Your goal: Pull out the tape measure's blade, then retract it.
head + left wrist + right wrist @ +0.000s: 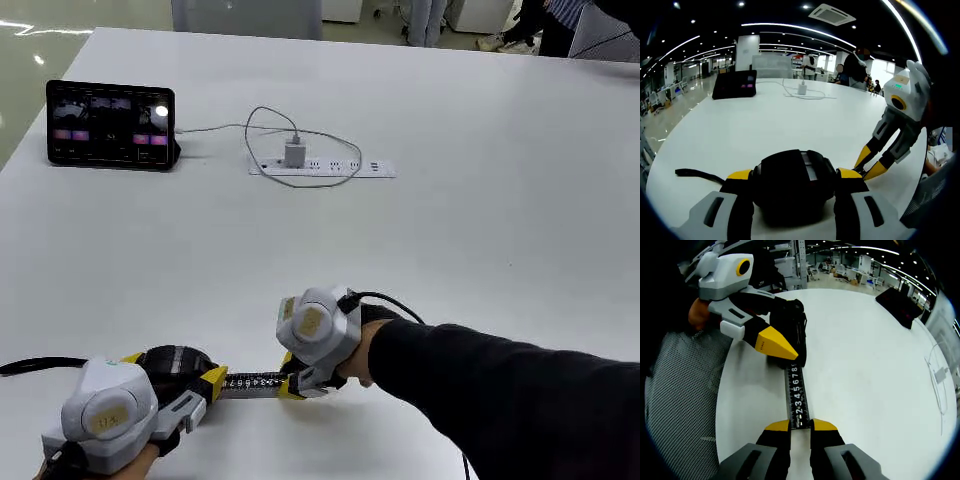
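I work in a big open-plan office or lab hall. My bench is a broad, plain white worktable (470, 150). It carries a black flat tablet with a lit screen (110, 123), and a thin cable leads from it to a small white charger block (294, 152) plugged into a white plastic power strip (320, 167). Overhead, long white light strips (790, 25) and small round spotlights (741, 4) cross a dark ceiling beside a square ceiling air-conditioning unit (832, 14). The glossy pale floor (40, 60) mirrors the lights. People (856, 65) stand past the table, and rows of further desks (855, 272) stretch back.
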